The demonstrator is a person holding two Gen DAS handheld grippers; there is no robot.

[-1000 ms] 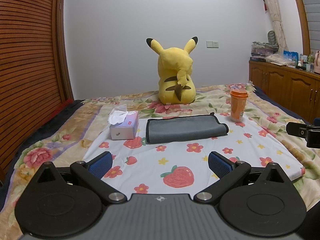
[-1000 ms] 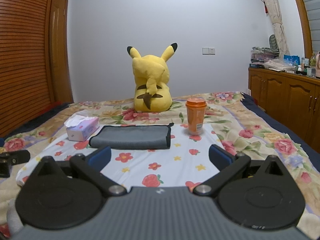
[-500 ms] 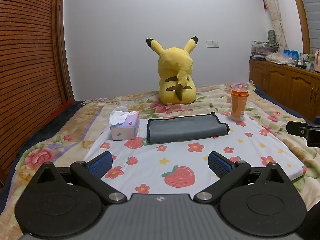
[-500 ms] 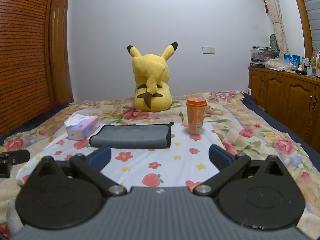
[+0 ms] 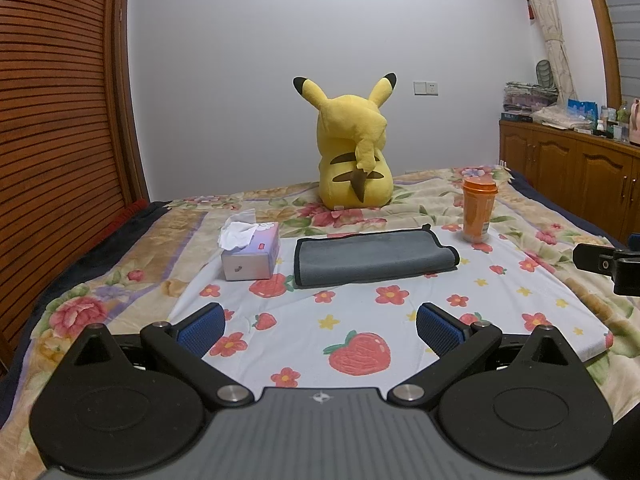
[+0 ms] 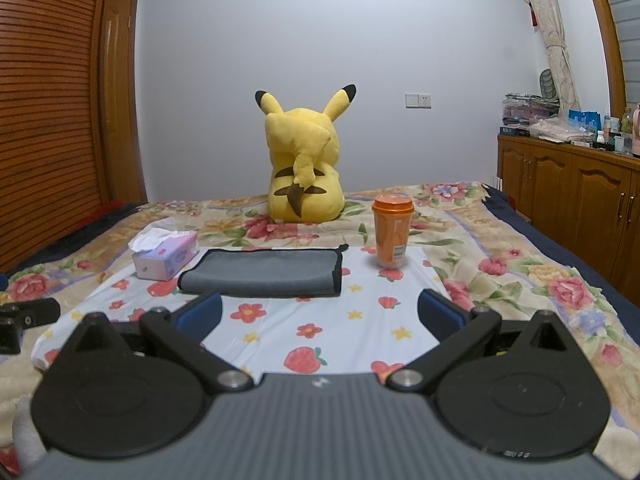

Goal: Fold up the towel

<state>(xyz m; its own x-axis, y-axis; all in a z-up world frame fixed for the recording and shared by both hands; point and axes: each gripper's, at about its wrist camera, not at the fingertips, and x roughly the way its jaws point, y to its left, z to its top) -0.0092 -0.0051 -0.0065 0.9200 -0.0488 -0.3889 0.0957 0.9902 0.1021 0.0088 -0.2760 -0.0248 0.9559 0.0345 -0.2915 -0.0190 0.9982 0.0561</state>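
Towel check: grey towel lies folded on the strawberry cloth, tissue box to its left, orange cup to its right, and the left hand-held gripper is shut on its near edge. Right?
Not quite. The left hand-held gripper is open and short of the towel, touching nothing, as the left wrist view shows. The rest holds: the towel lies folded on the strawberry cloth, tissue box to its left, orange cup to its right.

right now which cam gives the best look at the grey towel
The left wrist view. It looks down on the grey towel more steeply, showing its whole top face, its dark edging and the layered right end. The right wrist view sees the same towel at a flatter angle, with the near left corner partly behind a fingertip.
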